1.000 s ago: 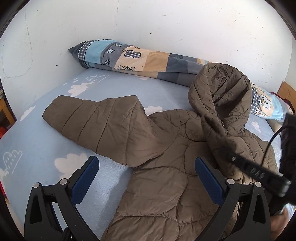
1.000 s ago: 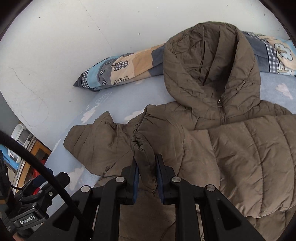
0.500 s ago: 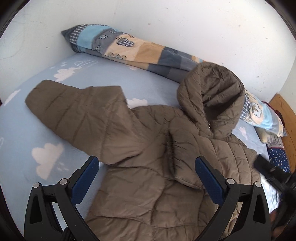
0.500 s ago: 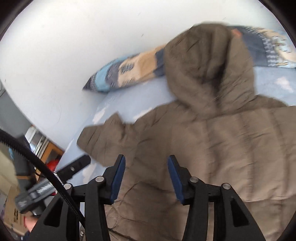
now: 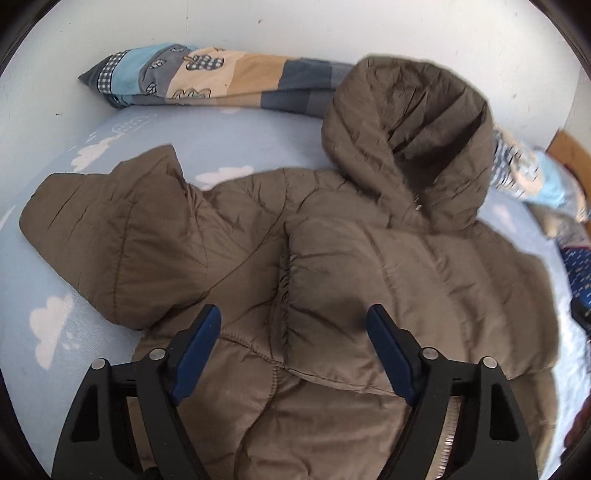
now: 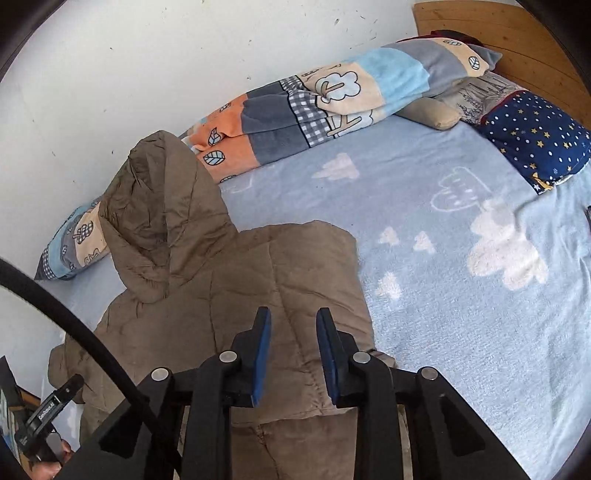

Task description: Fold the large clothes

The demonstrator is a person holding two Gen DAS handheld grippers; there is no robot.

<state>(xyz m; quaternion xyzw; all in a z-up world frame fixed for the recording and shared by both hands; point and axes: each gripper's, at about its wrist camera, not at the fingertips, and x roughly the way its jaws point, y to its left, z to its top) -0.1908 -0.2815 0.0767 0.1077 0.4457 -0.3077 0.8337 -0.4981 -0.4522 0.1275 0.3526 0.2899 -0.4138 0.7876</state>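
A brown quilted hooded jacket (image 5: 332,266) lies front up on the blue bed, hood (image 5: 410,129) towards the wall. Its right sleeve (image 5: 388,302) is folded across the chest, cuff near the middle. Its left sleeve (image 5: 110,229) spreads out to the left. My left gripper (image 5: 293,325) is open and empty, hovering over the folded sleeve's cuff. In the right wrist view the jacket (image 6: 240,295) lies at lower left, and my right gripper (image 6: 293,332) is open and empty above its right edge.
A long patchwork blanket roll (image 5: 221,81) lies along the white wall behind the hood; it also shows in the right wrist view (image 6: 332,99). A starry navy pillow (image 6: 535,136) and wooden headboard (image 6: 498,33) are at far right. The blue cloud-print sheet (image 6: 461,277) extends right of the jacket.
My right gripper let go of the sleeve cuff, opened and swung away to the jacket's right side. The sleeve now lies folded across the chest. My left gripper moved over the jacket's middle.
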